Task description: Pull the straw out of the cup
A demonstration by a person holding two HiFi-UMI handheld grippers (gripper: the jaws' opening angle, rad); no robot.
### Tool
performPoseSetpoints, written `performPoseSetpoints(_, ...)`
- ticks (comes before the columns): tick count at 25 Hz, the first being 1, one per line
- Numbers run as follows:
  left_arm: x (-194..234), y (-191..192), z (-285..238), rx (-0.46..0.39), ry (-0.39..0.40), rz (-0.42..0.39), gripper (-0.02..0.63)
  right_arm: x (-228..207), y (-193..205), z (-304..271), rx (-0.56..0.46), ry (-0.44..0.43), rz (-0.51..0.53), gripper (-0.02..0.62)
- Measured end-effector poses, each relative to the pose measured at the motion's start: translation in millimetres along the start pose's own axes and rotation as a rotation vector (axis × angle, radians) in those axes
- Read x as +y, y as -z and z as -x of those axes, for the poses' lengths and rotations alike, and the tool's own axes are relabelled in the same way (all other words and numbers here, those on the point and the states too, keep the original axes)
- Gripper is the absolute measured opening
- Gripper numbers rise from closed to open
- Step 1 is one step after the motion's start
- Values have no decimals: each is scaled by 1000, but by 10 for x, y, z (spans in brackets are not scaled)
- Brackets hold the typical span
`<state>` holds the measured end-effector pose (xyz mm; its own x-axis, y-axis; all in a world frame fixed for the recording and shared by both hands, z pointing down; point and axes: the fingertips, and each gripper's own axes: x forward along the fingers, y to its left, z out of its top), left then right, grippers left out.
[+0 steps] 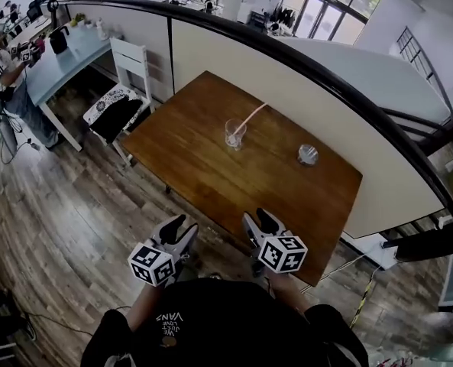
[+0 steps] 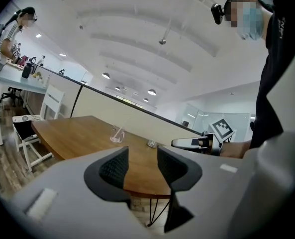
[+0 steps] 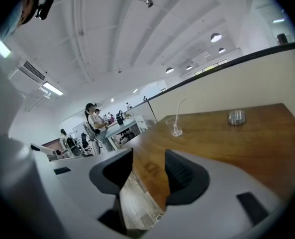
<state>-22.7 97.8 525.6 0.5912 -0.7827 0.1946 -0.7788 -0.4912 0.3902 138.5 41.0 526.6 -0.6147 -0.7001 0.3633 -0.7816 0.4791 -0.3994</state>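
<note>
Head view has the cup (image 1: pixel 234 134) out in the middle of the surface (image 1: pixel 211 182), with the straw (image 1: pixel 250 116) leaning toward the far right, well away from you. Your left tool (image 1: pixel 183 226) and right tool (image 1: pixel 258 220) are both spread and empty at the near edge. I'd brace the cup with one, pinch the straw high, and pull along its lean.

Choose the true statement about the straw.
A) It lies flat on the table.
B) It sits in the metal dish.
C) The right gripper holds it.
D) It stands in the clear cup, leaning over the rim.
D: the straw leans out of the clear cup standing on the table.
</note>
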Motion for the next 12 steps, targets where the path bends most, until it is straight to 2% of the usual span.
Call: performPoseSetpoints(12, 809, -524, -510, 63, 172, -53, 167, -59, -421, -617, -100, 181, -62, 169)
